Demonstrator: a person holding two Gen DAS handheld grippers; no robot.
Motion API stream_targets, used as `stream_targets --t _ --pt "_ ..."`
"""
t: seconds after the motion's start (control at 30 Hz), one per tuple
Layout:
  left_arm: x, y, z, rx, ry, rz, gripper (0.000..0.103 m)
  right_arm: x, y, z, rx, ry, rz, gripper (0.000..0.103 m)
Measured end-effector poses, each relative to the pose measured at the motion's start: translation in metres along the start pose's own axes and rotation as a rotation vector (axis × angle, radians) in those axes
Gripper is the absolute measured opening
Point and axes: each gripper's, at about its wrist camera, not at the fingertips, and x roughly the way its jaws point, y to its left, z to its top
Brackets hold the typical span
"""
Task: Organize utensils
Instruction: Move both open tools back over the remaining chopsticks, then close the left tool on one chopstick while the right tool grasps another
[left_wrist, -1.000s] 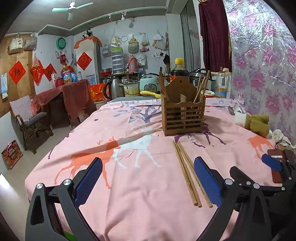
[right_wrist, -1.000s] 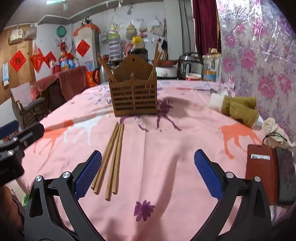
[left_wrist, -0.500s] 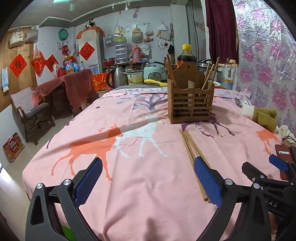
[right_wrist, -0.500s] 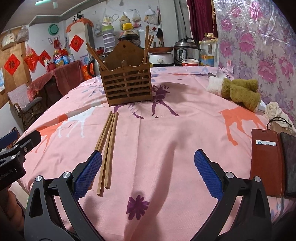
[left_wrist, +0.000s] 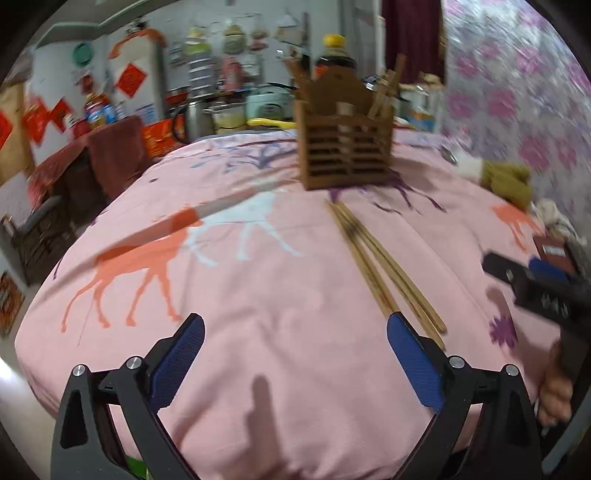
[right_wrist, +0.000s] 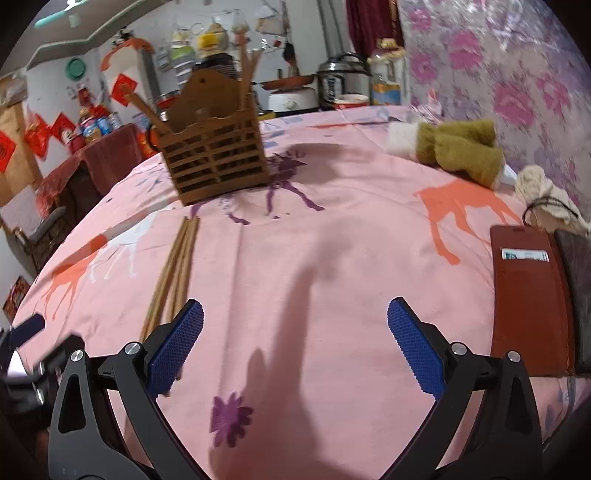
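Two grippers over pink tablecloth (right_wrist: 332, 258) | left gripper (left_wrist: 295, 362): jaws wide, nothing held | chopsticks (left_wrist: 384, 266): loose bundle flat on cloth, between the grippers, far ends near wooden holder (left_wrist: 345, 147) with more sticks upright | right gripper (right_wrist: 295, 347): jaws wide, empty | brown wallet (right_wrist: 528, 295) far right.

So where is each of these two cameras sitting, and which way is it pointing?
Left wrist view: rides on the left tool, low over the pink tablecloth, facing the wooden utensil holder; its blue-padded fingers show, plus the right tool and a hand at the right edge.
Right wrist view: rides on the right tool, facing the same holder; its own fingers show, the left tool at the left edge.
Shared: holder, loose chopsticks, tablecloth; both tools open, empty.
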Motion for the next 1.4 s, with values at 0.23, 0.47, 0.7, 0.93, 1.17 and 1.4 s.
stream_targets --t 0.23,0.47,0.7,0.93,1.17,1.4 --pt "0.014 -0.009 -0.007 0.035 0.058 -0.039 0.097 0.013 -0.013 0.0 0.066 0.047 0.007 0.096" --pt "0.027 -0.015 -0.01 0.045 0.119 -0.079 0.097 0.017 -0.016 -0.001 0.087 0.068 0.022 0.096" --pt "0.036 -0.025 -0.009 0.079 0.135 -0.066 0.097 0.019 -0.017 -0.002 0.097 0.078 0.03 0.096" --pt "0.048 0.011 -0.001 -0.053 0.141 0.043 0.097 0.021 -0.018 -0.002 0.106 0.083 0.035 0.096" --pt "0.046 0.02 -0.004 -0.087 0.124 0.025 0.097 0.021 -0.018 -0.002 0.106 0.085 0.036 0.096" --pt "0.042 -0.001 -0.003 -0.005 0.074 -0.029 0.054 0.021 -0.017 -0.002 0.104 0.086 0.037 0.096"
